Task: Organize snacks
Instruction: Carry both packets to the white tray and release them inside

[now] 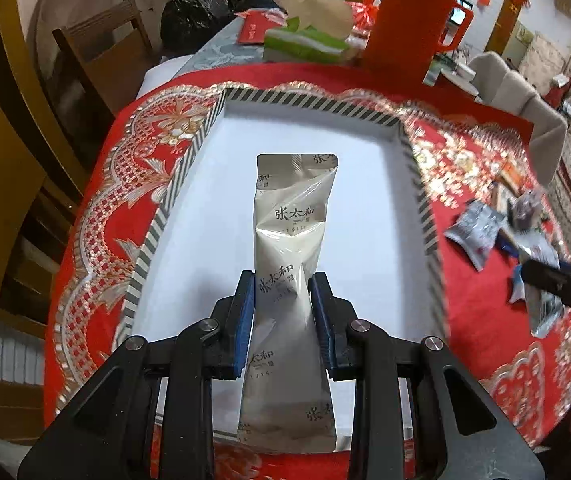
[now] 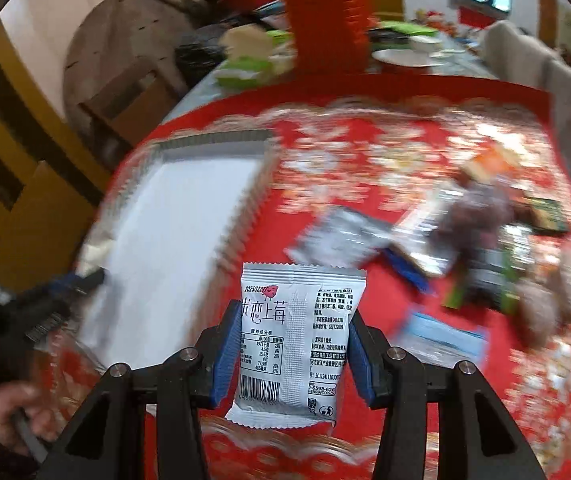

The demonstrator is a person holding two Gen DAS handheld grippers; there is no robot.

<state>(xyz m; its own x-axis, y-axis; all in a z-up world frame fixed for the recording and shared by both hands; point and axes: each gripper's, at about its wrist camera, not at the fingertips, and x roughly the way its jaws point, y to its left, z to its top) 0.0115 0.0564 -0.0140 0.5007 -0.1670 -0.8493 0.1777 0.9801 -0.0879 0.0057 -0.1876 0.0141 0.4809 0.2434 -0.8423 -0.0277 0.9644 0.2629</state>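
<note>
My left gripper (image 1: 282,284) is shut on a long cream snack pouch (image 1: 291,240) and holds it over the white inside of a striped-rim box (image 1: 189,168). My right gripper (image 2: 293,312) is shut on a white-grey strawberry snack packet (image 2: 297,320), above the red cloth just right of the box (image 2: 189,216). The right gripper shows at the right edge of the left wrist view (image 1: 565,284). The left gripper shows at the left of the right wrist view (image 2: 65,284). Loose snack packets (image 2: 485,248) lie in a pile on the cloth to the right.
A red patterned tablecloth (image 1: 97,216) covers the table. A tall red jug (image 1: 409,20), a green tissue pack (image 1: 305,44) and a black bag (image 1: 193,12) stand at the far side. Wooden chairs (image 1: 97,52) stand to the left.
</note>
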